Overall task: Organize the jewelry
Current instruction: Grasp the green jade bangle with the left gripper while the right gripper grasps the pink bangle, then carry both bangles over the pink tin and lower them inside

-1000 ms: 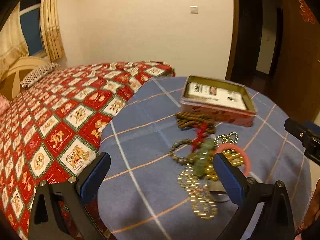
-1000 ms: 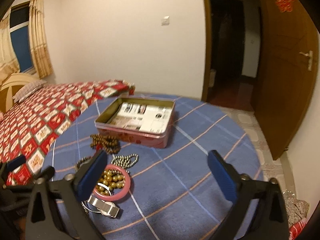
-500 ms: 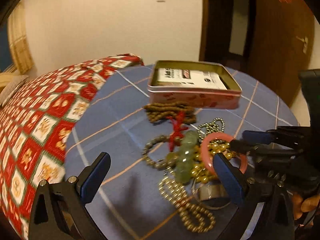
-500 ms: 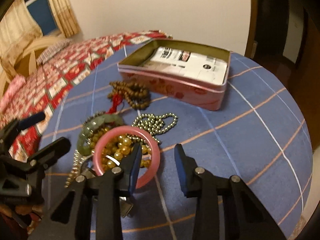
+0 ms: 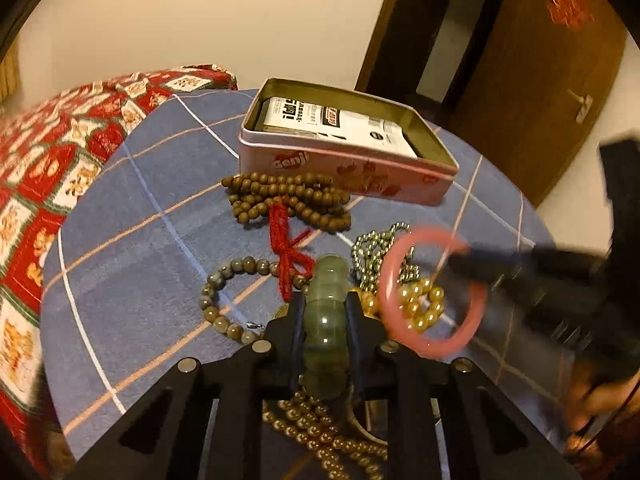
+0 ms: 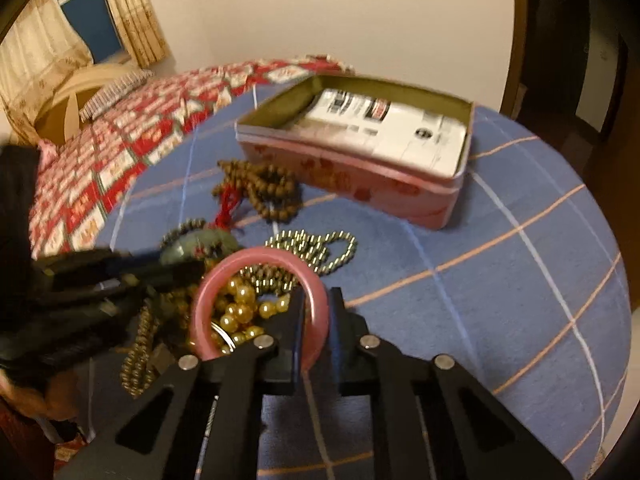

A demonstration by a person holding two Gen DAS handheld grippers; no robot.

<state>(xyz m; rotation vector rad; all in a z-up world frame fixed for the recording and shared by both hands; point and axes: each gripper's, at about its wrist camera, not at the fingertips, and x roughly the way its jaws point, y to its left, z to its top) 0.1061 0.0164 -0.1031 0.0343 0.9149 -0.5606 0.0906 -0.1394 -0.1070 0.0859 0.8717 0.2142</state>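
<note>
A heap of jewelry lies on the blue checked round table (image 5: 132,240). My left gripper (image 5: 325,306) is shut on a green jade bead bracelet (image 5: 326,300). My right gripper (image 6: 316,312) is shut on the rim of a pink bangle (image 6: 256,258), which shows blurred and tilted in the left wrist view (image 5: 428,292). Under the bangle lie gold pearl beads (image 6: 240,312). A brown wooden bead string (image 5: 280,196) with a red tassel (image 5: 286,248), a grey stone bracelet (image 5: 224,292) and a silver ball chain (image 6: 316,248) lie around. An open pink tin (image 5: 344,168) stands behind.
The tin holds a white printed packet (image 6: 384,132). A bed with a red patterned quilt (image 5: 44,160) adjoins the table on the left. A brown door (image 5: 540,80) and dark doorway stand at the right. The table's right half (image 6: 500,280) is bare cloth.
Both grippers have dropped onto the heap and shut: the left on the green jade bracelet, the right on the pink bangle, which now looks tilted up.
</note>
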